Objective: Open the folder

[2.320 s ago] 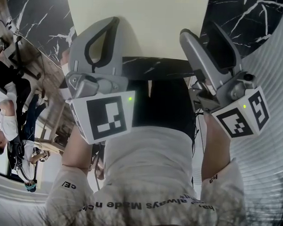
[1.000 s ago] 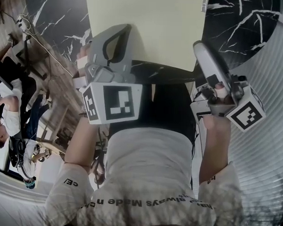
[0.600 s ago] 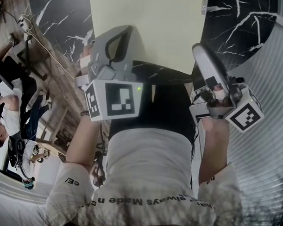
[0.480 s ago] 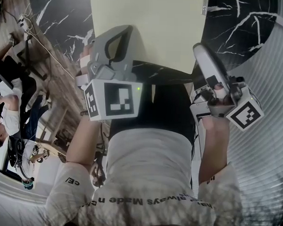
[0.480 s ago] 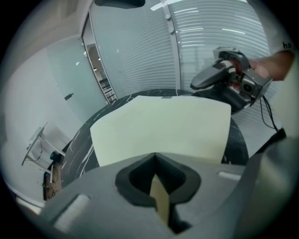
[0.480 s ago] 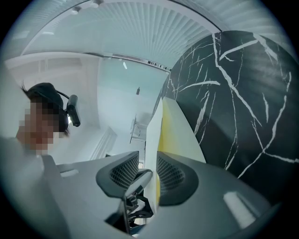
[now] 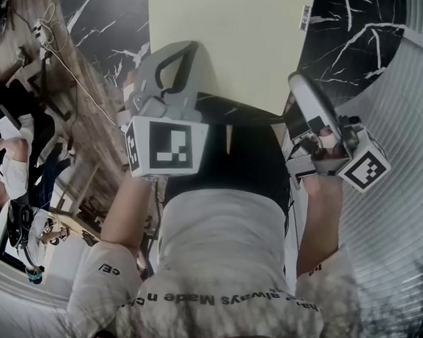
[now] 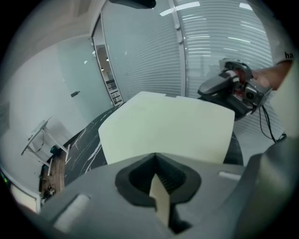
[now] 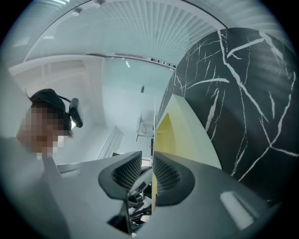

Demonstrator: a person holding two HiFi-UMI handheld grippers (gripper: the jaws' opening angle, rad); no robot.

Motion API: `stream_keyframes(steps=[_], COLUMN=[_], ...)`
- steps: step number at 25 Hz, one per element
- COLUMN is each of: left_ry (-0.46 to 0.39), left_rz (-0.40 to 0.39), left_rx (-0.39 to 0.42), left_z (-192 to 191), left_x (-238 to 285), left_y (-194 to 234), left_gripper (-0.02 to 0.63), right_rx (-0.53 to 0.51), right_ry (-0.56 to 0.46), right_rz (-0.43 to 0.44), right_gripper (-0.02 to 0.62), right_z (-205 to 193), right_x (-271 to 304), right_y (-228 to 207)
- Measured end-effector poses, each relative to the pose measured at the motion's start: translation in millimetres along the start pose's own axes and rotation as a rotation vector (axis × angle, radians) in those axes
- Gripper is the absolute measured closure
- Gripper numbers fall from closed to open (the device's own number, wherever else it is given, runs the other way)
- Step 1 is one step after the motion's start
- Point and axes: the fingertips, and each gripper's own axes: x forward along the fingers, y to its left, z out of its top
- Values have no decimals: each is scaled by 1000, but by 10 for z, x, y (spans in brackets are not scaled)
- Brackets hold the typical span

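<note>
Folder (image 8: 168, 126) edge pinched by down-tilted left fingers (image 8: 135, 182); right fingers (image 9: 170, 179) level, closing loosely around its edge

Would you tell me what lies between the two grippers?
The folder, stretching from left gripper to right gripper; the left gripper view shows it.

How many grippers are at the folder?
2. The left gripper is shut on the folder's near edge. The right gripper is at its right edge, which sits between jaws that have just been closing, with a gap showing. None hidden.
</note>
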Motion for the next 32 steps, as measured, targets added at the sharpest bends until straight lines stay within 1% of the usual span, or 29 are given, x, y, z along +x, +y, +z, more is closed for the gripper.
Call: stream_keyframes(steps=[2,5,7,9,15,20,25,32], left_ry=[3,11,19,22,14,-57,-121,-154], left_rz=[8,22,26,28,33,25,4,27], left_rx=[-7,-11,-5,-2,-21,-73,-89,-110], left_z=[12,7,12,50,168,392,674,814], left_x=[-50,-128,-194,-273,-518,-814,-1154,-1543], left_y=[33,98,128,143,167,207,148,167], left_gripper=[604,604,604,604,604,603,603,603], right_rx=[35,119,147,146,121,108,103,45], right_ry=[-9,-18,-14,-6,50,92,128,218], right_rz=[51,133,160,176,218,256,288,341], right_gripper=[521,559,582,600,598,592,589,581], right_z=[3,5,5,9,-59,-107,-199,-363], right_x=[21,78,109,138,321,493,643,937], right_y=[105,236,322,440,746,958,1185,1502])
